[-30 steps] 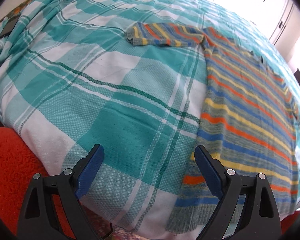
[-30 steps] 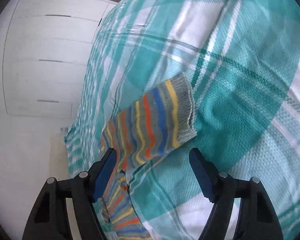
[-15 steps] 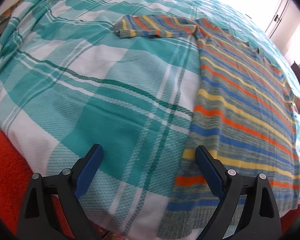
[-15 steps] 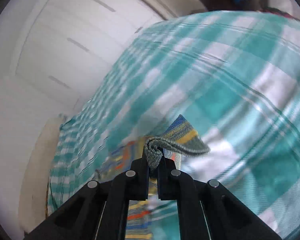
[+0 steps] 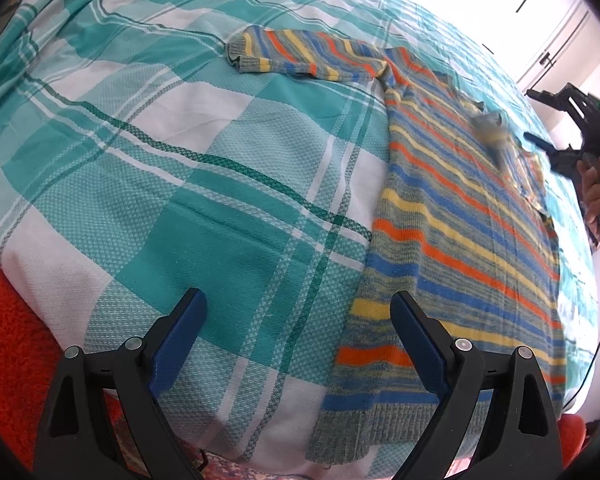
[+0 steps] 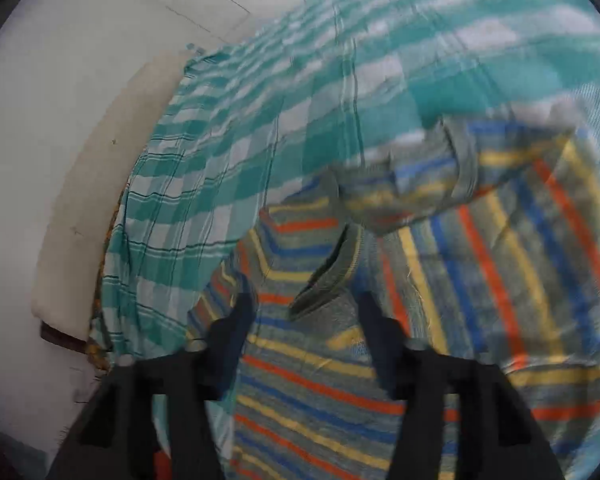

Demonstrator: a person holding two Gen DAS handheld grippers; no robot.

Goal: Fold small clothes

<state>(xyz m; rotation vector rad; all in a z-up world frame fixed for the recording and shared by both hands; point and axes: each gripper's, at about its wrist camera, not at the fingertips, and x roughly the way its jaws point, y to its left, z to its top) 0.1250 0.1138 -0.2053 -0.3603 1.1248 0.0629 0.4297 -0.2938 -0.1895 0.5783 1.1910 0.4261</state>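
I am hovering my left gripper (image 5: 298,312) with its jaws spread wide and empty over the near edge of the checked bedspread (image 5: 188,184), where the striped sweater (image 5: 460,240) is lying flat from about 1 o'clock down to 5 o'clock, its hem just under my right-hand finger. One sleeve (image 5: 300,56) is stretching out toward 12 o'clock. My right gripper (image 6: 306,320) is also gaping open, holding nothing, above the sweater's collar (image 6: 332,276), while the other sleeve (image 6: 440,176) is lying folded across the body at 1 o'clock, blurred.

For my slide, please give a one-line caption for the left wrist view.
Open left gripper at the bed edge beside a striped sweater, one sleeve spread out.
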